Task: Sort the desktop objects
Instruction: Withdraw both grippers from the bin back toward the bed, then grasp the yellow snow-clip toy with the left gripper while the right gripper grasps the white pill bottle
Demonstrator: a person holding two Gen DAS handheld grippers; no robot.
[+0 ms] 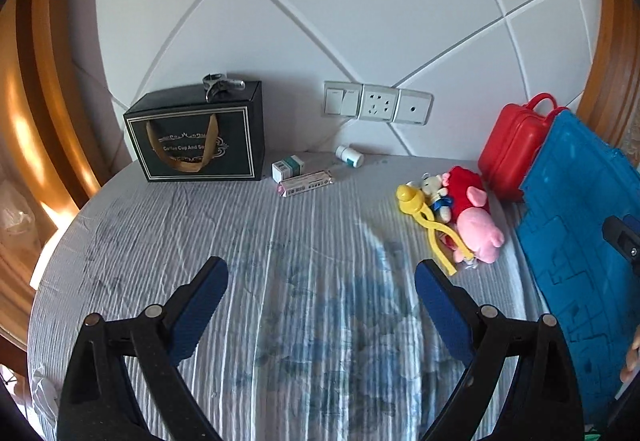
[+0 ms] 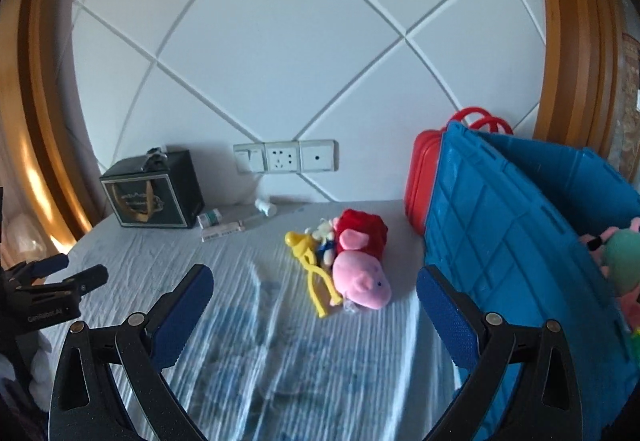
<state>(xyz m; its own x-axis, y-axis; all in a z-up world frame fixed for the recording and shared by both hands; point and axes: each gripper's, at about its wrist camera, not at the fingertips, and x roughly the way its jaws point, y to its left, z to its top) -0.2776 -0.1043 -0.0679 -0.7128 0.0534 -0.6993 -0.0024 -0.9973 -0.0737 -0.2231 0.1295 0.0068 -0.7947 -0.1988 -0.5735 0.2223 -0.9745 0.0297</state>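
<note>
Left gripper (image 1: pixel 321 283): jaws spread wide, nothing between them, held low and level above the striped cloth (image 1: pixel 280 241) covering the desk, aimed toward the wall. In the right wrist view it shows at the far left edge (image 2: pixel 74 273), its fingers pointing right.

Right gripper (image 2: pixel 315 289): jaws spread wide, holding nothing, poised above the cloth and aimed at the toy cluster, its right finger (image 2: pixel 444 313) just beside the blue bin's wall.

Pink pig plush (image 2: pixel 362 269): red dress, lying on its side on the cloth, mid-desk, near the blue bin.

Small white plush (image 2: pixel 326 235): touching the pig's left side.

Yellow plastic tongs toy (image 2: pixel 310 265): lying against the small plush and the pig, handles toward the camera.

Blue bin (image 2: pixel 500 233): plastic crate, right side of the desk; soft toys (image 2: pixel 618 261) lie inside, pink and green.

Red case (image 1: pixel 512 145): with handle, upright between the bin and the wall.

Black gift box (image 1: pixel 196 137): gold ribbon handle, back left of the desk by the wall; a metal object (image 1: pixel 220 85) rests on top.

Medicine box (image 1: pixel 288 167), long pink packet (image 1: pixel 306 183), white bottle (image 1: pixel 349 155): grouped just right of the black box, bottle on its side.

Wall socket panel (image 1: pixel 378 103): on the wall above the bottle.
</note>
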